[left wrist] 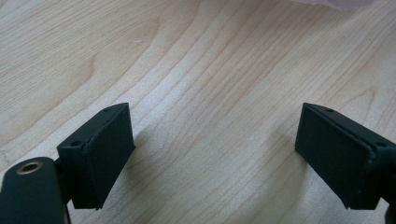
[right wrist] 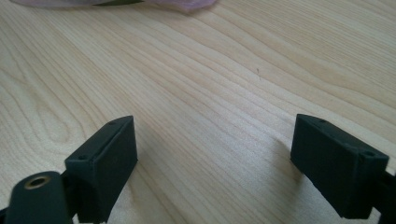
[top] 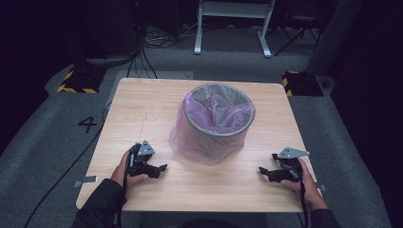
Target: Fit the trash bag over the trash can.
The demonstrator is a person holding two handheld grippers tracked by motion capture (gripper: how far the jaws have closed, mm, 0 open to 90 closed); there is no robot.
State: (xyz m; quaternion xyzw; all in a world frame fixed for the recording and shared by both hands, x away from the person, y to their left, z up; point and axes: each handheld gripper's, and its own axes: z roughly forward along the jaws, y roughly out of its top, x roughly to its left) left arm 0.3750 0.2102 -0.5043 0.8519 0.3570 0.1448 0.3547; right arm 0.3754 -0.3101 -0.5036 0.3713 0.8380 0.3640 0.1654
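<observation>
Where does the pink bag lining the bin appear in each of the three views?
High view: pink bag at table centre, draped over the grey bin.
Left gripper view: a pale pink edge at the top right corner.
Right gripper view: a pink strip along the top edge, left of centre.
Shared landmark: the light wooden table.

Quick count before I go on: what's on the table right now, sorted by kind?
Bins: 1, grey bin
Bin liners: 1, pink bag over the bin
Tongs: 2, left tongs and right tongs, both open and holding nothing
Total: 4
</observation>
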